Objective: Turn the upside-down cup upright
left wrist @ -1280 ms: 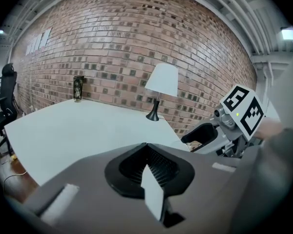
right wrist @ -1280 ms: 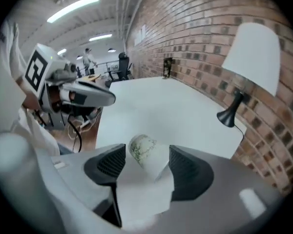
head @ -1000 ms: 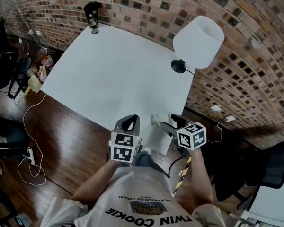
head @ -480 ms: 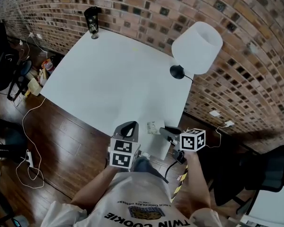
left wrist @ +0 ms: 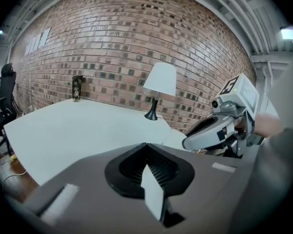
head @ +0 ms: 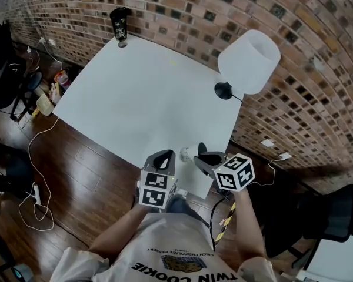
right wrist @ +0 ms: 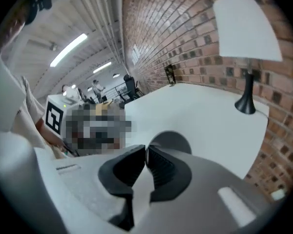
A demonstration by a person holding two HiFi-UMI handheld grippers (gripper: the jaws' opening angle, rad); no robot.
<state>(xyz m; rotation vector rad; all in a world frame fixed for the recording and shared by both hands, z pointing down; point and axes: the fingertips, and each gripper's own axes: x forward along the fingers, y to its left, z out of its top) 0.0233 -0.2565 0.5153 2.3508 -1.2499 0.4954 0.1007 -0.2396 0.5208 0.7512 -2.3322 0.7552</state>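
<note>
The small pale cup hangs just above the near right corner of the white table, tipped on its side. My right gripper is shut on its wall. Those jaws have just been closing, with the cup between them. In the right gripper view the cup shows as a grey round shape just past the nearly touching pads of the right gripper. My left gripper waits a little to the left over the table's near edge. It is shut and holds nothing, as seen in its own view of itself.
A white-shaded lamp on a black base stands at the table's right edge. A dark tumbler sits at the far corner. A brick wall runs behind. Cables lie on the wooden floor at left, and a black chair stands at right.
The right gripper's jaws went from wide open to shut on the cup. It then rose and shifted left with the cup, which left the table and tipped sideways. The left gripper stayed put.
</note>
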